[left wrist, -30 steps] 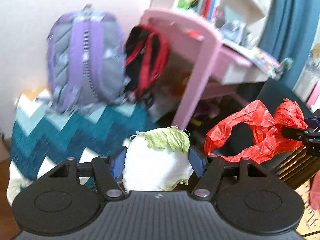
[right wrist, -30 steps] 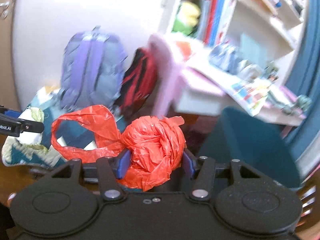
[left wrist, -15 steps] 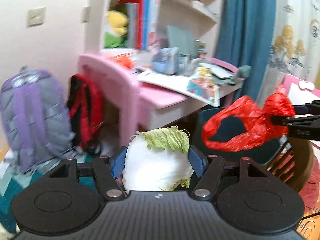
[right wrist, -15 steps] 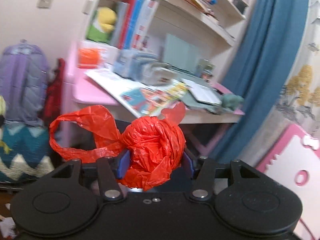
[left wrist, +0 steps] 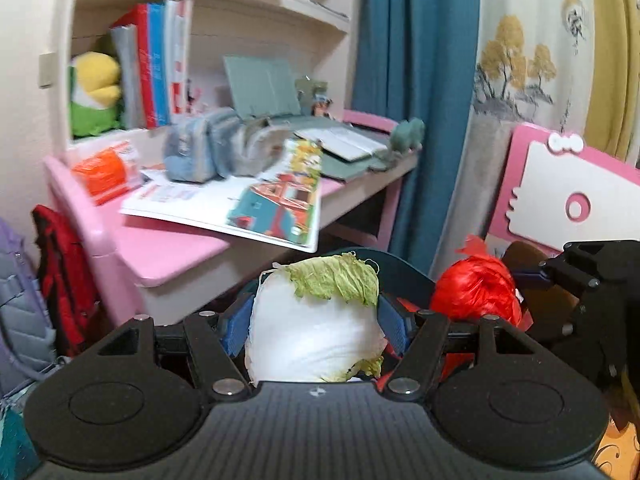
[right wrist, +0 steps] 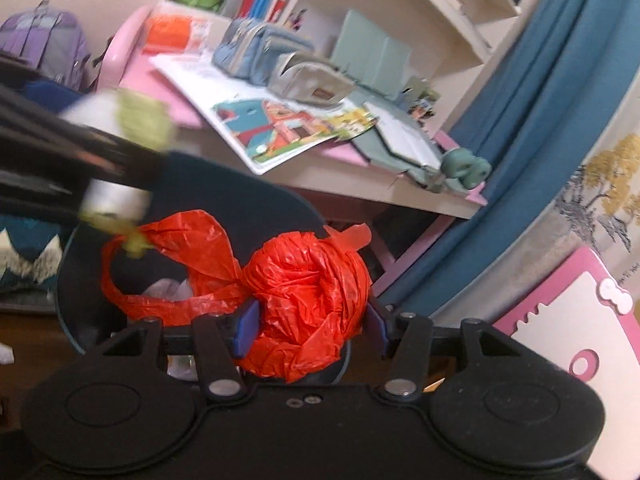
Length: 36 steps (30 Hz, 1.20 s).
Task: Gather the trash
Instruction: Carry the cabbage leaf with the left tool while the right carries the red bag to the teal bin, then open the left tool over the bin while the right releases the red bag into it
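Observation:
My left gripper (left wrist: pixel 314 326) is shut on a piece of cabbage (left wrist: pixel 316 336), white with a green leafy top, pressed between its blue pads. My right gripper (right wrist: pixel 310 324) is shut on a crumpled red plastic bag (right wrist: pixel 306 300) whose loose handle loops out to the left. Both hang over a dark teal bin (right wrist: pixel 248 194) with pale scraps inside. In the right wrist view the left gripper (right wrist: pixel 116 196) and its cabbage (right wrist: pixel 140 116) appear blurred at the upper left, above the bin. In the left wrist view the red bag (left wrist: pixel 476 292) sits just right of the cabbage.
A pink desk (left wrist: pixel 172 248) behind the bin carries an open picture book (left wrist: pixel 256 200), pencil cases (left wrist: pixel 208 148) and an orange packet (left wrist: pixel 104 168). Shelves with books stand above. A blue curtain (left wrist: pixel 416 80) hangs to the right, with a pink-and-white board (left wrist: pixel 572 200) beside it. Backpacks (left wrist: pixel 52 280) lean at the left.
Both grippers have swung right, from the backpacks and zigzag blanket toward the desk and curtain, and now hang over the teal bin. Each keeps its load; the left one has closed in on the right.

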Available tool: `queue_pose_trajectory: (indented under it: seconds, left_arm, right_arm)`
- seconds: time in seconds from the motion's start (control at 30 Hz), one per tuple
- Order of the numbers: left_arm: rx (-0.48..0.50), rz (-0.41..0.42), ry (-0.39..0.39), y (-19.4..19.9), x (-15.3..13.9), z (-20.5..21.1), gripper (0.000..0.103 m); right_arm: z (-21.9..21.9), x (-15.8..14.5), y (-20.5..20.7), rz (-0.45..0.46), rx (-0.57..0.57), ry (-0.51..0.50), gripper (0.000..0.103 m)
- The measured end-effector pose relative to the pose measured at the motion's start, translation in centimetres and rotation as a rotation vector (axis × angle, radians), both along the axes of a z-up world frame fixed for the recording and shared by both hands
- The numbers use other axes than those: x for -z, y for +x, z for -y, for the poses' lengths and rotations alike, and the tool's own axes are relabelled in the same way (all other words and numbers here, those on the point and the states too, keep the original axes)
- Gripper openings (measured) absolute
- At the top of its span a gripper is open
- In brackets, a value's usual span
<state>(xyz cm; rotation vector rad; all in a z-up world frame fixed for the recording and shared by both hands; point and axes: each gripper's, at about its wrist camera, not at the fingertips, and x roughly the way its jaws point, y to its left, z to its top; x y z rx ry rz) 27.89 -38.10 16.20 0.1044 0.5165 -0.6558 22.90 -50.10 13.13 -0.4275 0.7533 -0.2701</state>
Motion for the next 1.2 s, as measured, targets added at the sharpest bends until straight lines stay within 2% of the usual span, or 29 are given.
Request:
queue_pose_trajectory:
  seconds: [0.2, 0.43, 0.6, 0.7, 0.83, 0.97, 1.2]
  left_arm:
    - [0.013, -0.076, 0.026, 2.1, 2.6, 4.1, 0.066]
    - [0.016, -0.141, 0.111, 4.1, 5.4, 6.3, 0.066]
    - [0.032, -0.179, 0.147, 4.7, 7.0, 6.9, 0.067]
    - [0.034, -0.201, 0.158, 4.8, 7.6, 6.9, 0.068]
    - [0.049, -0.193, 0.159, 4.6, 7.8, 6.7, 0.069]
    - [0.044, -0.187, 0.125, 4.3, 7.2, 6.1, 0.079]
    - [0.029, -0.168, 0.086, 3.4, 5.6, 4.1, 0.08]
  right_arm:
    - [1.1, 1.4, 0.9, -0.074, -0.024, 0.028, 0.054]
    - [1.5, 2.7, 1.6, -0.148, -0.044, 0.05, 0.056]
    - [1.4, 2.8, 2.0, -0.179, -0.063, 0.059, 0.066]
    - [1.3, 2.9, 2.1, -0.19, -0.066, 0.054, 0.078]
    - [1.4, 2.7, 2.0, -0.189, -0.063, 0.073, 0.083]
    - [1.4, 2.3, 1.7, -0.172, -0.053, 0.076, 0.084]
    - [0.7, 0.9, 0.4, -0.132, -0.055, 0.104, 0.086]
